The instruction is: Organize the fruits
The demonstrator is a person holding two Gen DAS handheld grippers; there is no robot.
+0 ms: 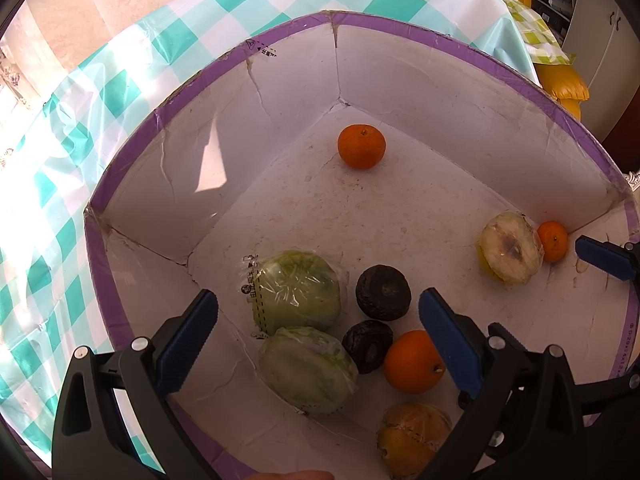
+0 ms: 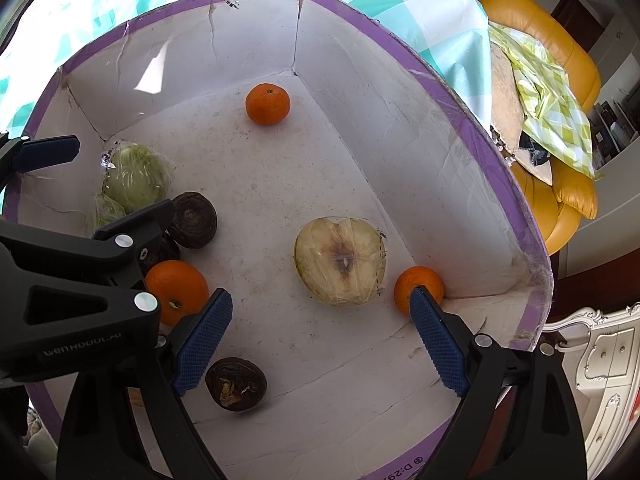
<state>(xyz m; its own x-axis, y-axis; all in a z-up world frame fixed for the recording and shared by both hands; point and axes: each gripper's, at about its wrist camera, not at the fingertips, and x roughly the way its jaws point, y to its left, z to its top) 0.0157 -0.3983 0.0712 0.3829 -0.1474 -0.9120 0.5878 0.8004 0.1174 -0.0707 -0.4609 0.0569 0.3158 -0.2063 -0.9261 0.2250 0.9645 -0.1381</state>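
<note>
The left hand-held gripper (image 2: 72, 216) hides part of a dark fruit (image 2: 160, 250) and a wrapped green fruit (image 2: 106, 212).

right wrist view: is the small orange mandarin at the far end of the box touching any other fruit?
No: the small orange mandarin sits alone near the far corner of the white purple-rimmed cardboard box, bare floor all around it.

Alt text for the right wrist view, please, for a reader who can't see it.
An open right gripper with blue pads hangs over a white cardboard box with a purple rim, holding nothing. Below lie a plastic-wrapped halved apple, a small orange mandarin in the corner and a dark wrinkled fruit.
</note>
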